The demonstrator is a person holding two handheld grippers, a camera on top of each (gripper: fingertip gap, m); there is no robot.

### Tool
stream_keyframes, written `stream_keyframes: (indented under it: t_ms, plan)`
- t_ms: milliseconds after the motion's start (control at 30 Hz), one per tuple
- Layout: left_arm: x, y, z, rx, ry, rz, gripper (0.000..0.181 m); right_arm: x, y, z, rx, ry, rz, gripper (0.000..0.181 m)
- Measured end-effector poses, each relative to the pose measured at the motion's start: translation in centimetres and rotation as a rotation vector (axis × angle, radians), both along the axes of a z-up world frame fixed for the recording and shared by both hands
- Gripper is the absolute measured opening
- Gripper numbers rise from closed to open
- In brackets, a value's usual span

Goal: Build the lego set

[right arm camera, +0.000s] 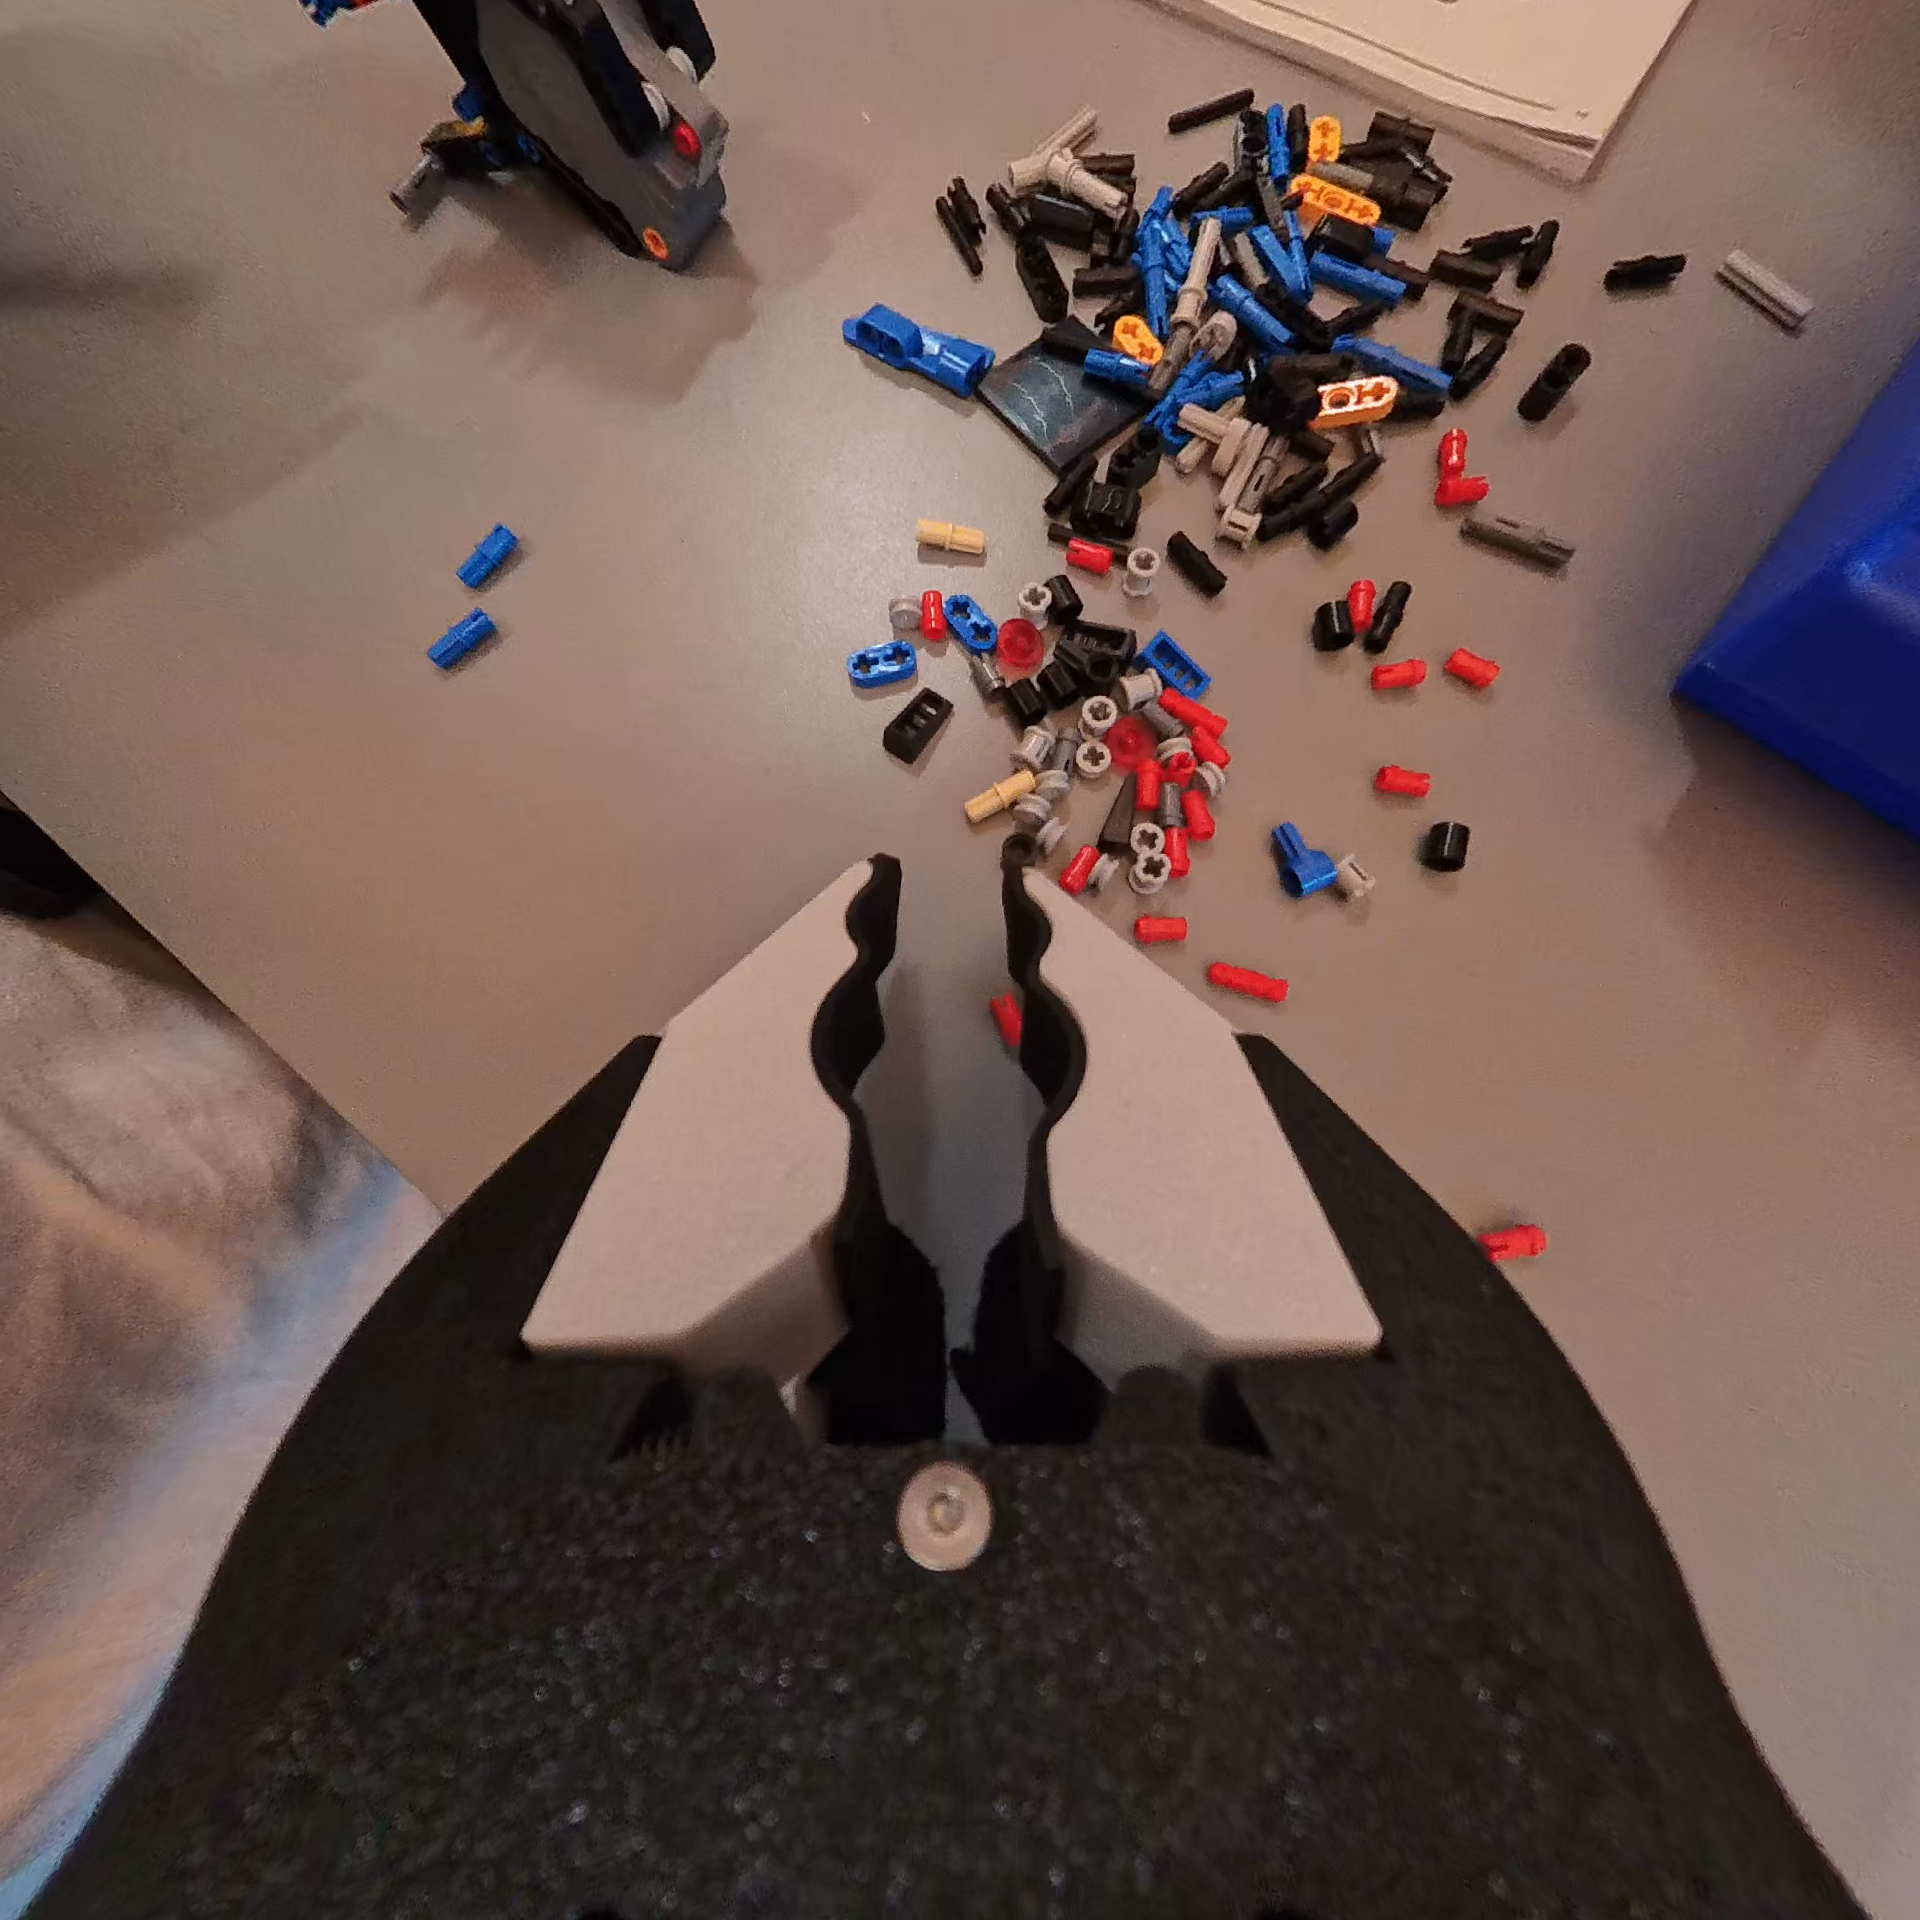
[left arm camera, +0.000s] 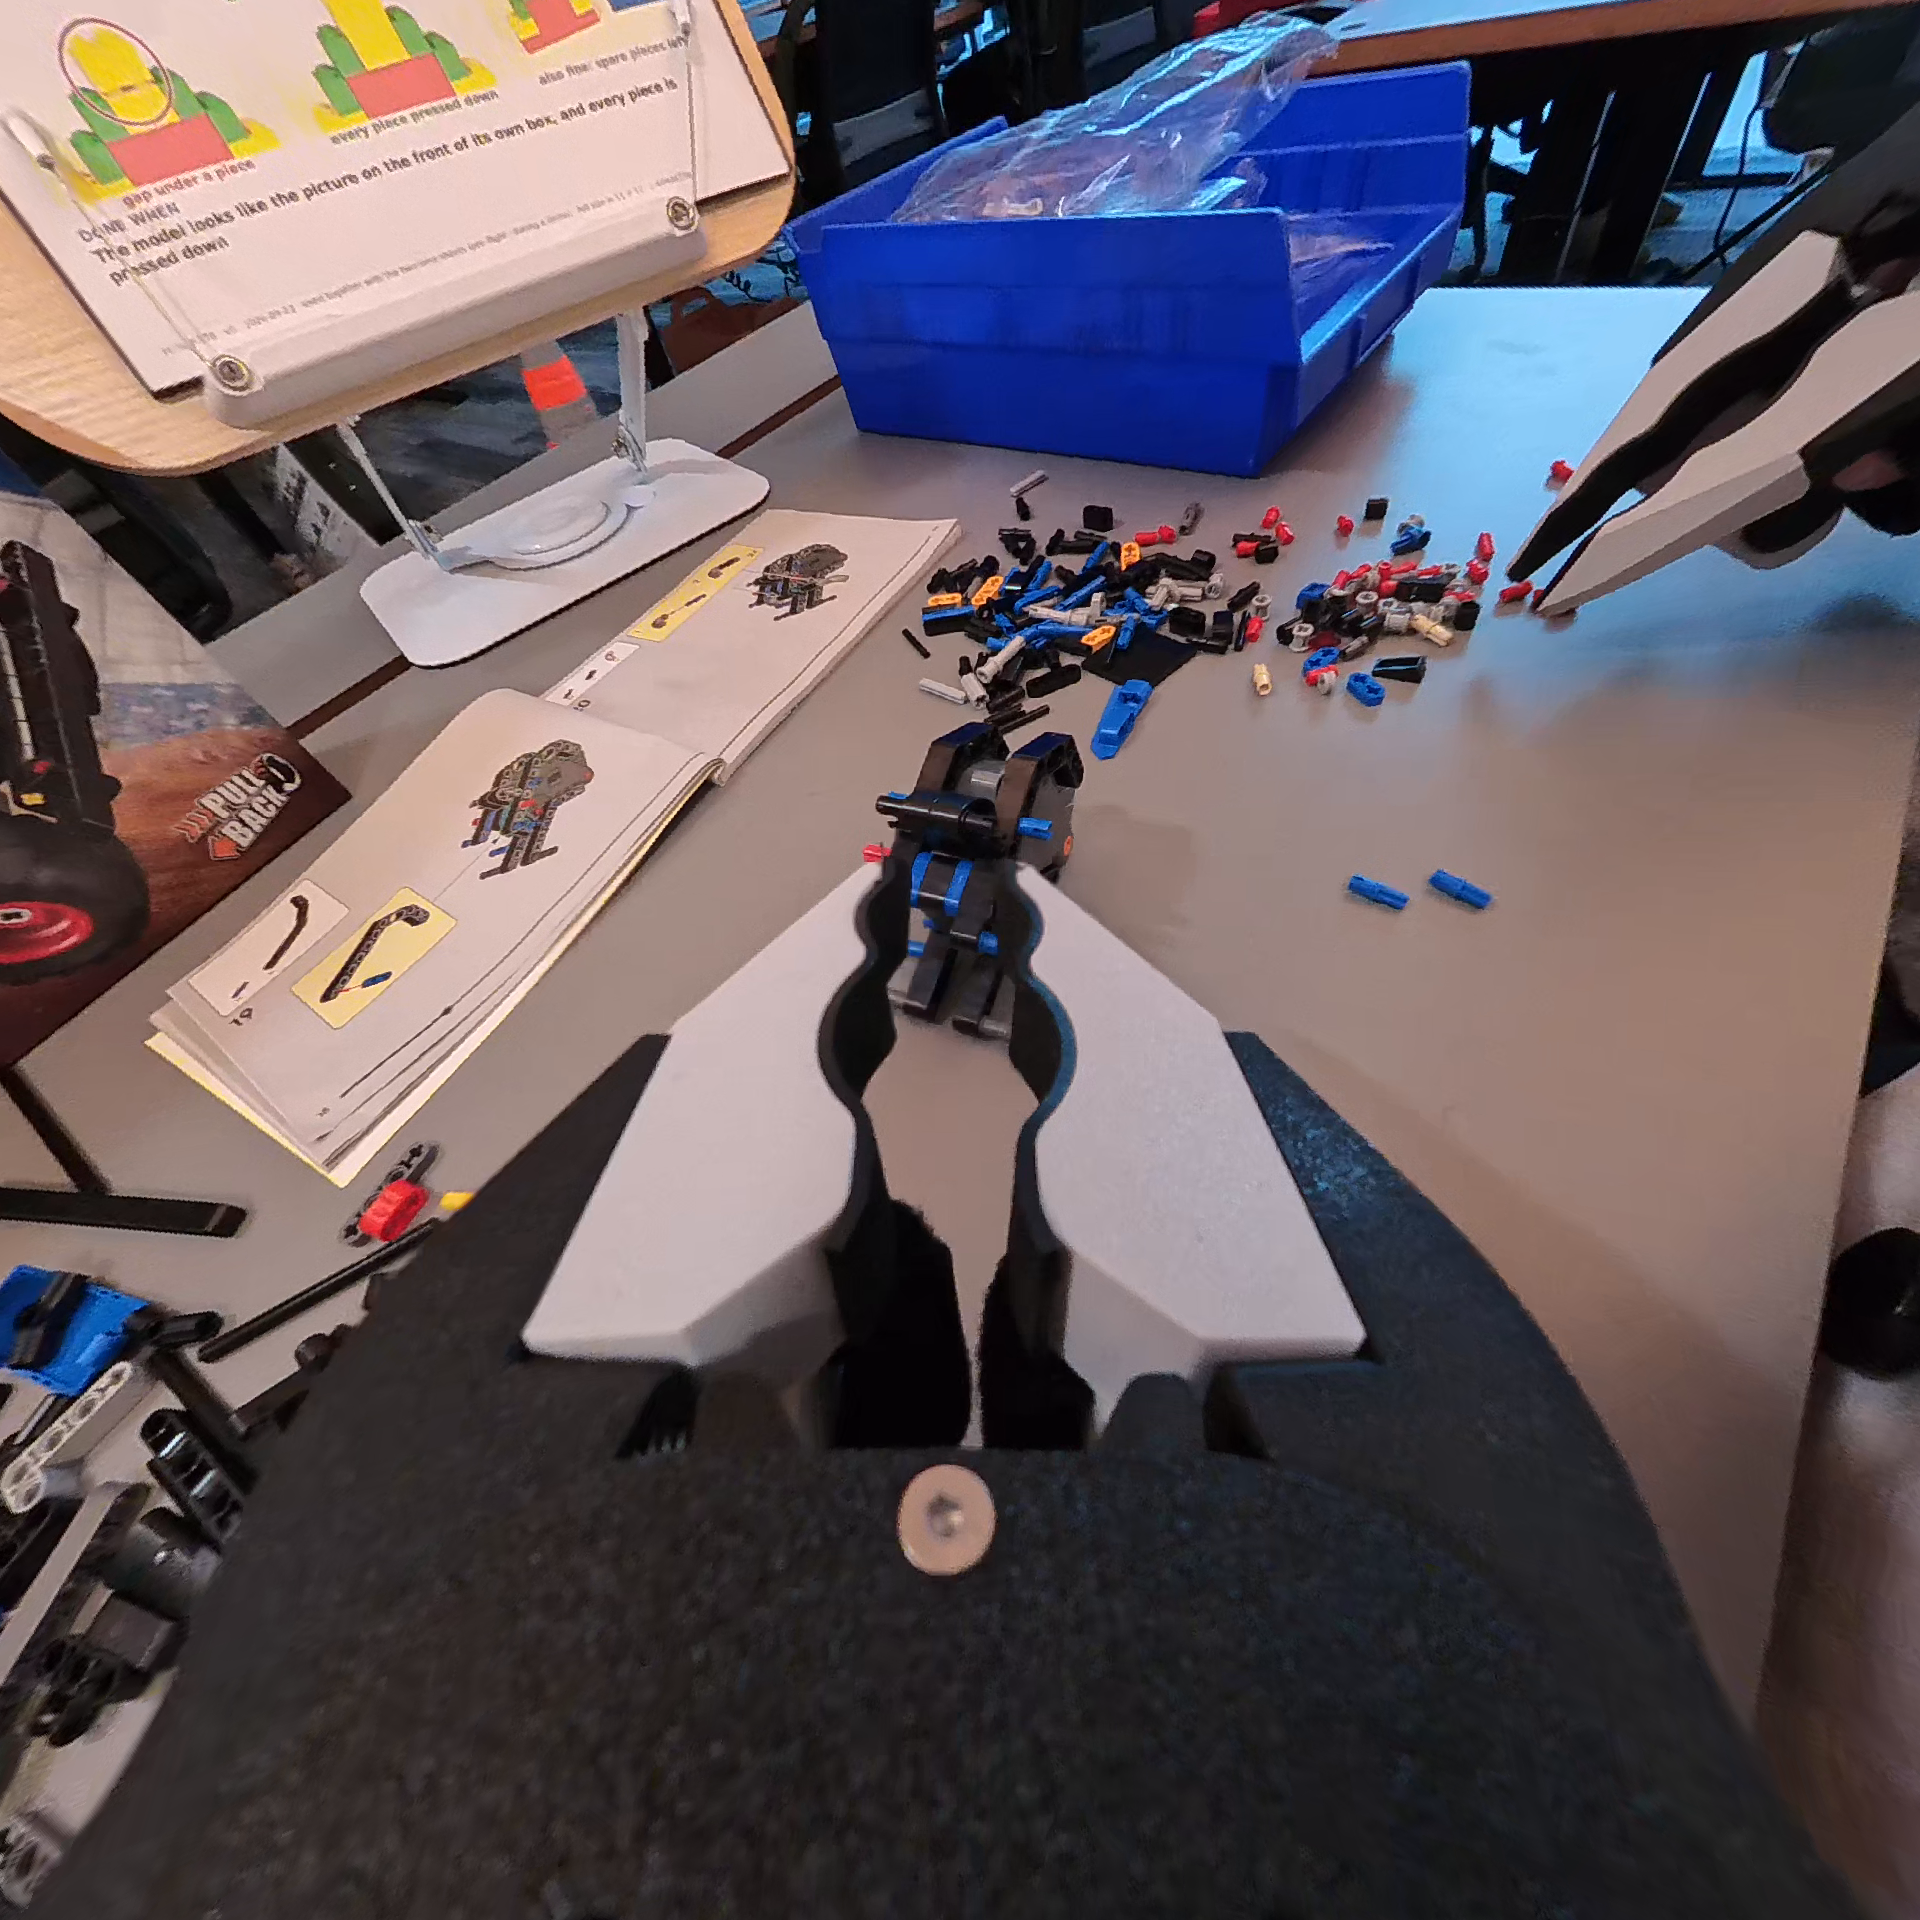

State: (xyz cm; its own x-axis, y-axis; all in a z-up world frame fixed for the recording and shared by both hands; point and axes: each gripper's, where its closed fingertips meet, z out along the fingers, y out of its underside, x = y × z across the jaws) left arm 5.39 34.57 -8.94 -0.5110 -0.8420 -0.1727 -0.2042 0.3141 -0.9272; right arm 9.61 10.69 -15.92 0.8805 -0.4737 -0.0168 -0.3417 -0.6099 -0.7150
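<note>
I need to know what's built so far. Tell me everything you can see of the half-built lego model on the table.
The half-built lego model is a small plastic assembly of black and dark grey parts with blue pins and a few red ones. It stands upright on the grey table, near the loose pieces. The left gripper is shut on its lower part. From the right wrist view its flat grey side shows, with an orange dot.

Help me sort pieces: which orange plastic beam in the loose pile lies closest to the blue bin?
The short orange two-hole beam at the pile's bin-side edge. The other orange beams lie farther off, toward the white booklet.
</note>
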Motion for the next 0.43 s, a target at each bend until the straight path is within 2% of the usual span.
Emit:
stream_keyframes:
  t_ms: [167, 267, 433]
  plan:
    - [-0.5, 1.2, -0.2, -0.008, 0.024, 0.035, 0.014, -0.1, 1.5, 0.5, 0.034, -0.003, 0.03, 0.019]
    - [-2.2, 4.1, -1.1, 0.021, 0.095, 0.147, 0.015, 0.1, 3.8, 1.8, 0.106, -0.025, 0.064, 0.019]
    - [-8.4, 10.4, -2.3, -0.009, 0.251, 0.357, 0.013, 0.4, 8.4, 4.1, 0.238, -0.102, 0.161, 0.019]
